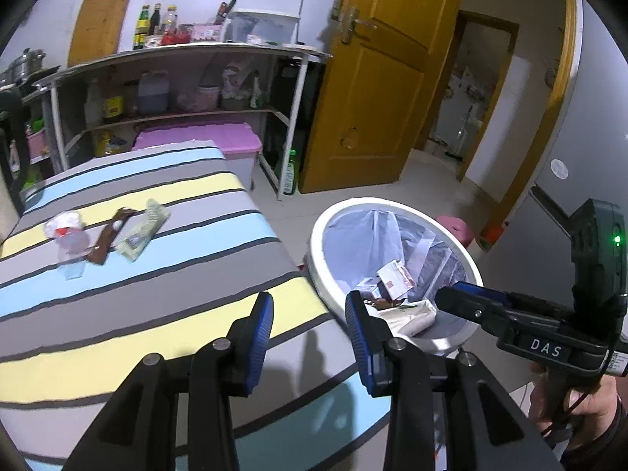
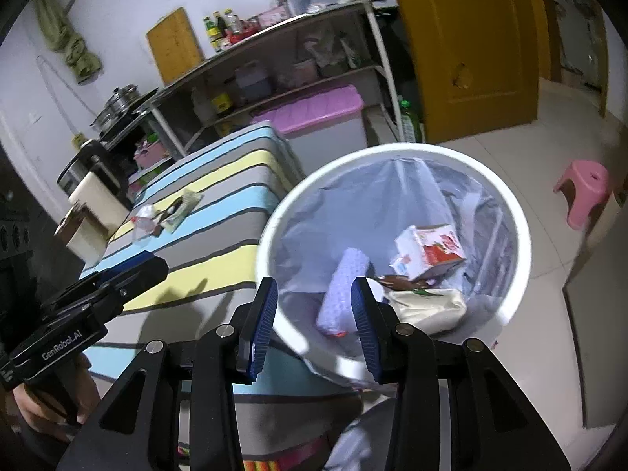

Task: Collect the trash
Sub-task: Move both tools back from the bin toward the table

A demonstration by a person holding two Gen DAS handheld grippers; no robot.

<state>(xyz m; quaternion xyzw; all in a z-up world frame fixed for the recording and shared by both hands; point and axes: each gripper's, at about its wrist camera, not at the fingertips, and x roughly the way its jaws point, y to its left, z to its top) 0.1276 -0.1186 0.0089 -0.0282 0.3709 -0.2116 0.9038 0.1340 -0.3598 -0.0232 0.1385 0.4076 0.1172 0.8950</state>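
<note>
A white trash bin (image 2: 514,212) with a clear liner stands beside the striped table (image 1: 165,306). It holds a red-and-white carton (image 2: 429,249), a cream packet (image 2: 428,308) and a pale purple packet (image 2: 345,290) that looks mid-fall. My right gripper (image 2: 314,314) is open and empty above the bin's near rim. My left gripper (image 1: 308,325) is open and empty over the table's right edge, next to the bin (image 1: 392,206). On the table lie a crumpled clear plastic bottle (image 1: 68,241), a brown wrapper (image 1: 110,235) and a pale green packet (image 1: 143,229).
A shelf unit (image 1: 188,78) with bottles and jars stands behind the table. A pink-lidded storage box (image 1: 204,137) sits under it. A yellow door (image 1: 376,78) stands open. A pink stool (image 2: 585,188) is on the tiled floor right of the bin.
</note>
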